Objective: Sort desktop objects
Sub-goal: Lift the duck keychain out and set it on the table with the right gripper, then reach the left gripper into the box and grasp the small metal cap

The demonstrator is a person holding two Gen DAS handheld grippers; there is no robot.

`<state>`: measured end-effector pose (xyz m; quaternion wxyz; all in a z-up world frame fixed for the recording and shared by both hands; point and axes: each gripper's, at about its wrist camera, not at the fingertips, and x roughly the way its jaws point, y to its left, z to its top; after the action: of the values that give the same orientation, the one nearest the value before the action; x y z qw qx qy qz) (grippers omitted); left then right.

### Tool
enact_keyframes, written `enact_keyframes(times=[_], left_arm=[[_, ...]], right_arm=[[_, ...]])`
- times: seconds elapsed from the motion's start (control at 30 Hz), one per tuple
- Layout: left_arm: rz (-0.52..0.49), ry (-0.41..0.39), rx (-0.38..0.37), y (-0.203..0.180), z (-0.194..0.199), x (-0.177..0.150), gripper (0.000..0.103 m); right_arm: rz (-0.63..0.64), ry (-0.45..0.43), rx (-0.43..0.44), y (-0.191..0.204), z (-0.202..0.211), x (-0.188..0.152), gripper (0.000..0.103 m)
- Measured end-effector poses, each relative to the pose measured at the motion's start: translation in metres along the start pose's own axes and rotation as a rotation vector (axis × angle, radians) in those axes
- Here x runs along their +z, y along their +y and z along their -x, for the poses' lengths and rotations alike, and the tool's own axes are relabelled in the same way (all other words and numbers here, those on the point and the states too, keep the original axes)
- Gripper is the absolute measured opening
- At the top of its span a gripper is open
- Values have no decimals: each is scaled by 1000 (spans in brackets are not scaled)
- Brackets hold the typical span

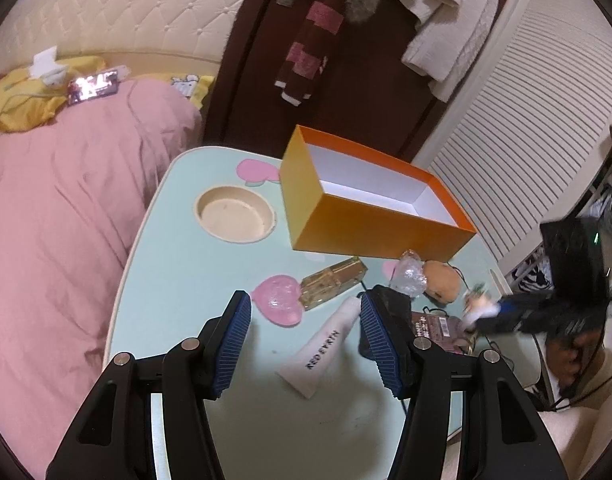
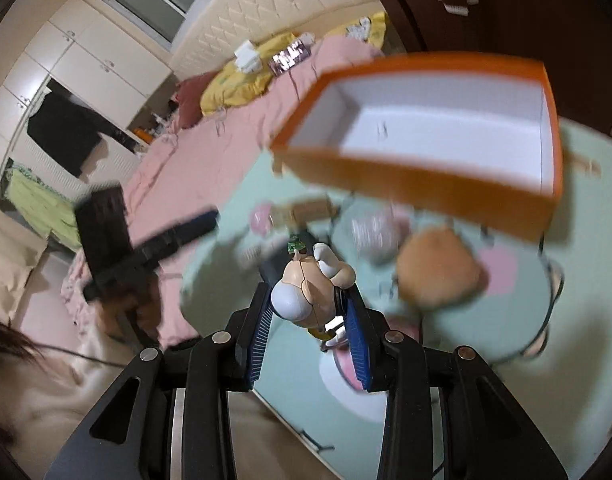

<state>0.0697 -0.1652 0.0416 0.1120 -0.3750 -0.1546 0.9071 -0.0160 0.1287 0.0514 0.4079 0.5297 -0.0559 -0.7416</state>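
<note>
Two grippers: at work over one mint-green desk (image 1: 178, 264), which fills the lower centre of both views and carries everything to be sorted.
Bed: a pink quilt (image 1: 66, 200) takes up the left of the left wrist view, beside the desk and outside the job.
Orange box (image 1: 370, 216): open-topped and white inside, it stands at upper centre of the desk, bare as far as its floor shows; it is probably the bin for the loose items.
Left gripper (image 1: 306, 344): lower centre of its own view, fingers partly spread and holding nothing, hovering above a white tube (image 1: 326, 344) that lies flat between them, seemingly lined up for a pick.
Right gripper (image 2: 310, 320): lower centre of its view, fingers drawn in tight on a small cartoon figurine (image 2: 310, 292), held clear of the desk with the box's open mouth ahead; the blur suggests a carry toward it.
Awaiting sorting: a perfume bottle with a pink heart cap (image 1: 306, 292), a brown plush toy (image 1: 442, 280) and a crumpled clear wrapper (image 1: 408, 276) lie just in front of the box.
</note>
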Motion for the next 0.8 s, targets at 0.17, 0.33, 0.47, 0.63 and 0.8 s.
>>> enact_keyframes(times=[0.17,0.33,0.47,0.63,0.8], left_arm=[[-37,5,0,-17,0,3,56],[-68,8,1,-32,-1,5,56],[-68,12,-2,-40,-6,9,56],[-115,21,-6,-55,-12,18,56],[-256,34,-15,-88,-24,52,56]], right_arm=[[7,-38,-50,-7,-10,-23,37],[20,-107,-86,-10,-4,-26,38],[27,-193,-112,-13,3,-38,39],[-14,-323,-80,-18,13,-48,58],[12,-525,-92,-6,34,-57,77]])
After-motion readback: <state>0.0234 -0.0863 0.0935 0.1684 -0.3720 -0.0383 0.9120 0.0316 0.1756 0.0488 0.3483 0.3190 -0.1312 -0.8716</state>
